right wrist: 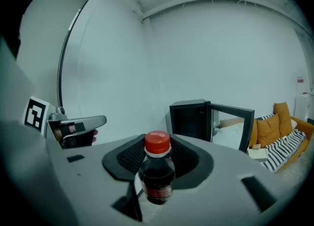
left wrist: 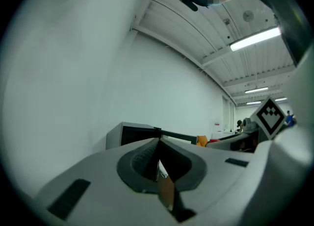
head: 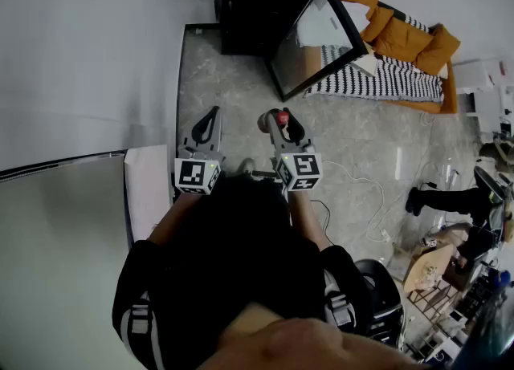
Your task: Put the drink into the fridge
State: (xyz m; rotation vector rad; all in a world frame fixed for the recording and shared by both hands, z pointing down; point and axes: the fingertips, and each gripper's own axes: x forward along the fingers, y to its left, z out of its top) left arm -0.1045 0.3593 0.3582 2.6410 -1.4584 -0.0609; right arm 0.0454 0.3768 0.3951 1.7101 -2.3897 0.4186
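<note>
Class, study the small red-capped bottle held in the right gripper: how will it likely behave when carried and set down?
The bottle looks full of dark drink, so it is probably heavy for its size and fairly stiff. Its smooth, rounded body may slip or twist in the right gripper. Narrow and upright, it could tip when released, then roll.

An orange sofa (head: 405, 38) with a striped blanket (head: 377, 79) stands on the grey floor (head: 241, 91).
</note>
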